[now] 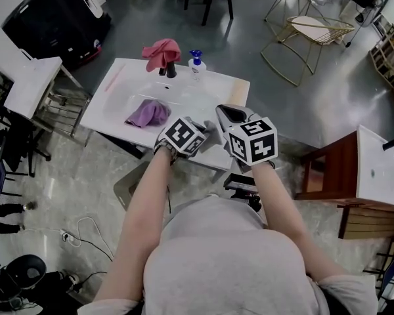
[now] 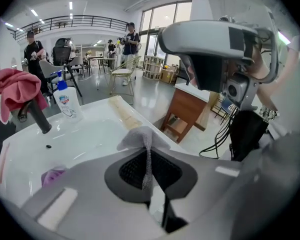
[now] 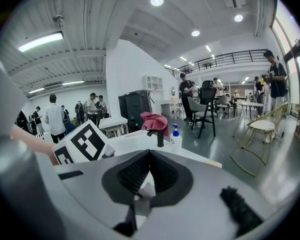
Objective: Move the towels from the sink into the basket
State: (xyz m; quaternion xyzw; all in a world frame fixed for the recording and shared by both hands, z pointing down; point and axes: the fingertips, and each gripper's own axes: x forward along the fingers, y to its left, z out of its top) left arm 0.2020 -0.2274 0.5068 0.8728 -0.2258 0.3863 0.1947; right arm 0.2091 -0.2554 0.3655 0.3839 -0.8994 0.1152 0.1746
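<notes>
My left gripper (image 2: pixel 148 143) is shut on a pale grey towel (image 2: pixel 136 138), whose fold sticks up between the jaws. In the head view that gripper (image 1: pixel 201 128) hovers over the near edge of the white sink counter (image 1: pixel 111 90), the grey towel (image 1: pixel 211 132) bunched at its tip. A purple towel (image 1: pixel 148 113) lies in the basin. A red towel (image 1: pixel 161 52) is draped over the black faucet. My right gripper (image 1: pixel 230 114) is beside the left one, jaws closed (image 3: pixel 150 155), apparently empty.
A soap bottle with a blue pump (image 1: pixel 196 62) stands by the faucet. A greyish container (image 1: pixel 127 185) sits on the floor under the counter's near edge. A wooden stand with a second white basin (image 1: pixel 379 165) is at the right. People stand in the background.
</notes>
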